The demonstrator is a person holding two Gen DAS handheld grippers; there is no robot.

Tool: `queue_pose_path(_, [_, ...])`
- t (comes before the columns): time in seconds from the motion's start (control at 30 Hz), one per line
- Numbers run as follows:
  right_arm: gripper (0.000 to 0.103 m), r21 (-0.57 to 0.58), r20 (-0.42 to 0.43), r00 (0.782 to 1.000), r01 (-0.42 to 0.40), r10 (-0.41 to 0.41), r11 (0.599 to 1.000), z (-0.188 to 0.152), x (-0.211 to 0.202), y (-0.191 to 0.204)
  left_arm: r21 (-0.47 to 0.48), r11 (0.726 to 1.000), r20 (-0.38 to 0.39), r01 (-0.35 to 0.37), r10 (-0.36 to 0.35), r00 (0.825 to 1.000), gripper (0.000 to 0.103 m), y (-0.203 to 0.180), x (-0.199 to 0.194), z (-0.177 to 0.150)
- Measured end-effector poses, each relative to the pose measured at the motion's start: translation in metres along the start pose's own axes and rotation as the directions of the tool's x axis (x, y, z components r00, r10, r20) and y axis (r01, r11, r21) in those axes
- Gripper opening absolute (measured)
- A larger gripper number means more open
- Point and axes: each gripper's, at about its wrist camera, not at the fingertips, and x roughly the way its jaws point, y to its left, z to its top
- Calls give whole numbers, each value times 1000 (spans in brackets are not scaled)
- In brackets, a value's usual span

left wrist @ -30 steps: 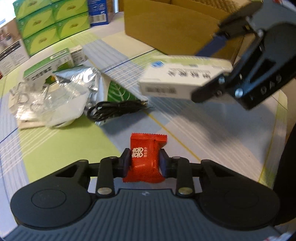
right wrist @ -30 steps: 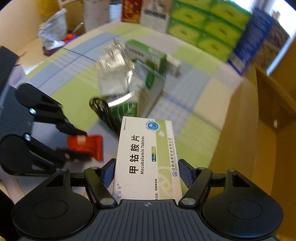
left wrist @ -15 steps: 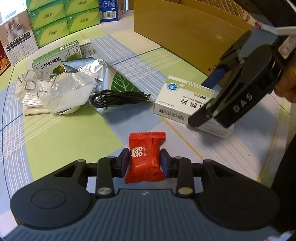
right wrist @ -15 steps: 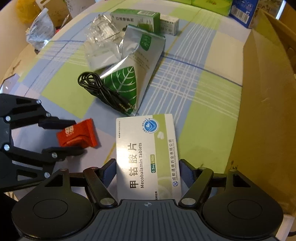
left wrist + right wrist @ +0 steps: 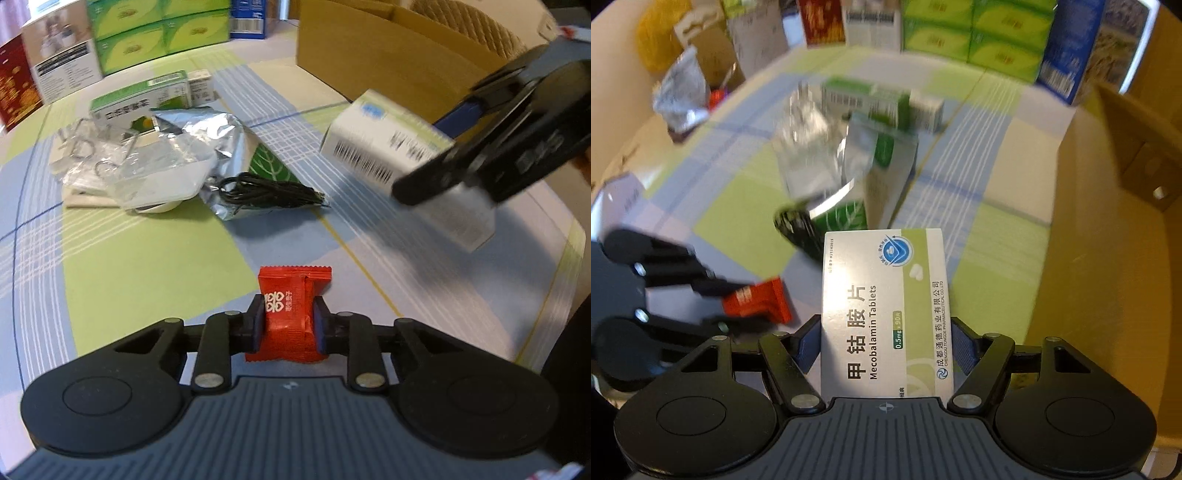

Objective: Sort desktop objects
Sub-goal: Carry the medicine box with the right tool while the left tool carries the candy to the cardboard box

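left gripper [image 5: 288, 326]: closed onto the red candy packet [image 5: 291, 310], pads pinching it across the middle; packet sits low over the checked tablecloth [image 5: 155, 266], cannot tell if it touches.
right gripper [image 5: 884, 345]: closed onto the Mecobalamin tablet box [image 5: 884, 310], pads on its two long side edges near the rear end; box sticks forward past the fingers, lifted off the cloth.
box from left view: tablet box [image 5: 399, 162] blurred, held in air by the right gripper [image 5: 461, 166], near the cardboard box [image 5: 388, 62].
cardboard box, right view: brown wall [image 5: 1108, 258] just right of the held tablet box; likely the sorting bin, a guess.
still on cloth: silver foil pouch [image 5: 221, 147] with black cable [image 5: 266, 190] lying on it, clear plastic pile [image 5: 122, 166], green medicine carton [image 5: 140, 98] behind.
handling, candy packet: very light, crinkly soft wrapper, slippery film; pinch at the filled middle, not the crimped ends.
handling, tablet box: light thin card, stiff enough but will dent if squeezed hard; long edges are the right hold, cantilevered front may droop or twist.
step (judged): both items carried, drop-off not yet done.
risk: packet sliding out of the pads.
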Motion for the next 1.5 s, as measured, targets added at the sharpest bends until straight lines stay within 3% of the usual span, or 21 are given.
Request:
queue_pose_path(0.17, [68, 115, 118, 993, -35, 22, 993, 10, -56, -26, -53, 998, 39, -32, 34, 999, 21, -16, -30, 12])
queue_pose_path(0.27, [68, 191, 168, 985, -11, -21, 981, 14, -91, -55, -56, 998, 75, -42, 46, 996, 21, -31, -52, 34])
queue_pose_path(0.53, [68, 364, 156, 971, 113, -180, 924, 4, -134, -147, -28, 999, 194, 31, -25, 981, 21, -77, -74, 119])
queue_pose_path(0.83, [68, 492, 128, 977, 85, -168, 866, -16, -124, -216, 23, 993, 205, 114, -116, 972, 21, -131, -26, 185])
queue_pose_path(0.93, [68, 507, 115, 981, 78, -157, 859, -20, -115, -227, 52, 993, 197, 101, -110, 974, 21, -141, -6, 194])
queue_pose_path(1.1, [68, 521, 93, 985, 78, -147, 850, -26, -99, -236, 63, 992, 161, 114, -122, 979, 22, -146, 21, 197])
queue_pose_path(1.2, [68, 528, 87, 986, 75, -142, 846, -29, -94, -237, 59, 991, 148, 116, -124, 981, 30, -144, 27, 195])
queue_pose_path(1.5, [70, 544, 90, 987, 65, -136, 837, -28, -88, -235, 51, 995, 212, 88, -97, 972, 33, -129, -2, 190])
